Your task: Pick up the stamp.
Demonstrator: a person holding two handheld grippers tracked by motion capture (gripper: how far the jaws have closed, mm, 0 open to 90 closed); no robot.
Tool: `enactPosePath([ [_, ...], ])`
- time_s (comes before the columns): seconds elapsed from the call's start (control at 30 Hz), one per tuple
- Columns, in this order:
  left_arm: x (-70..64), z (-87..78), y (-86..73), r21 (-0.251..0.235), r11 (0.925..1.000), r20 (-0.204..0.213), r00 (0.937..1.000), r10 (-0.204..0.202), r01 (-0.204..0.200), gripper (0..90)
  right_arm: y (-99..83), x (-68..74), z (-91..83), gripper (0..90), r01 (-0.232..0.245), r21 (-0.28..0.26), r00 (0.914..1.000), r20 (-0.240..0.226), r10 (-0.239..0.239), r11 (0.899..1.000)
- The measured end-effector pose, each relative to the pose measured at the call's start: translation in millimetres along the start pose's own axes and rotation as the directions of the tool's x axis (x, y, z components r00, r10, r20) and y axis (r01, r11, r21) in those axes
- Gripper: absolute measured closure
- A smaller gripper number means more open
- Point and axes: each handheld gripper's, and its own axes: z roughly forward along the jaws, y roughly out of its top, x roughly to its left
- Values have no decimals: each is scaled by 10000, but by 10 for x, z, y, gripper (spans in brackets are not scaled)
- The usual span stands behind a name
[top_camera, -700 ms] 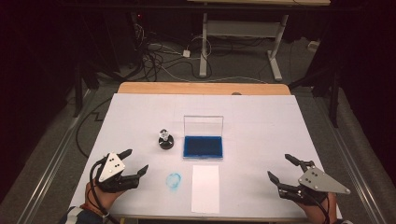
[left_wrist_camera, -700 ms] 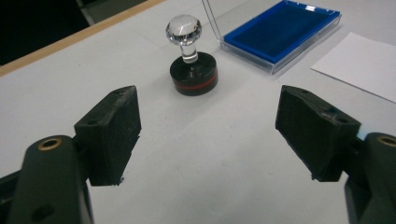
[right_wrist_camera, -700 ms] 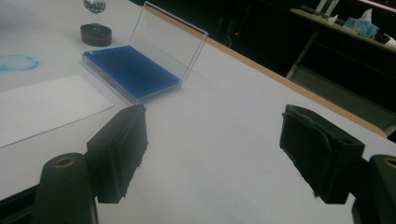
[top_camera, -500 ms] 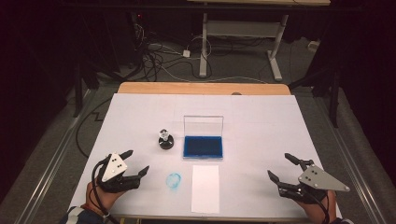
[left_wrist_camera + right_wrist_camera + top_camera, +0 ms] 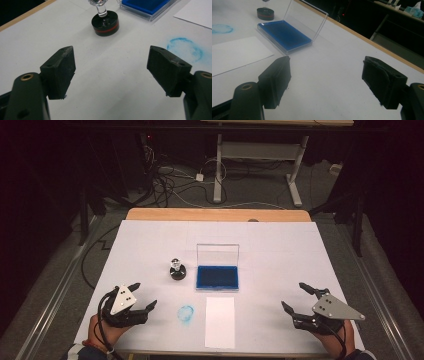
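A round black stamp with a clear knob (image 5: 176, 269) (image 5: 104, 23) (image 5: 265, 13) stands upright left of an open blue ink pad case (image 5: 217, 276) (image 5: 147, 6) (image 5: 284, 35) with its clear lid raised. In front of the case lies a white paper sheet (image 5: 220, 321) (image 5: 234, 53). A blue ring-shaped ink mark (image 5: 186, 313) (image 5: 184, 46) (image 5: 221, 28) is on the table left of the sheet. My left gripper (image 5: 143, 296) (image 5: 111, 71) rests open near the front left, empty. My right gripper (image 5: 295, 299) (image 5: 325, 80) stands open at the front right, empty.
The white table cover (image 5: 280, 255) ends at a wooden far edge (image 5: 215, 214). Beyond it, cables (image 5: 170, 180) and a desk frame (image 5: 255, 165) sit on the dark floor.
Both grippers stay open in about the same places; the left one has shifted slightly. Nothing on the table moved.
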Motion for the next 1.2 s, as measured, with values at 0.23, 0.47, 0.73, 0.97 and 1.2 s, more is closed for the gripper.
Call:
enactPosePath([
  [0.23, 75, -4, 106, 129, 9999, 101, 9999, -4, 2, 221, 6, -9, 46, 233, 62, 13, 9999, -121, -62, 10000],
  [0.47, 141, 62, 236, 362, 9992, 187, 9997, 150, -156, 222, 6, -1, 61, 233, 144, 94, 9998, -132, -143, 9999],
  [0.73, 192, 149, 468, 351, 9983, 416, 9981, 445, -460, 222, -11, 0, 42, 233, 112, 202, 9999, -96, -110, 9997],
  [0.97, 210, 229, 583, 231, 9986, 600, 9971, 468, -483, 220, -20, -6, 31, 221, 93, 194, 10000, -30, -92, 9998],
  [1.2, 208, 293, 644, 315, 9979, 777, 9956, 533, -559, 220, -17, 1, 43, 210, 122, 207, 9999, -89, -120, 9997],
])
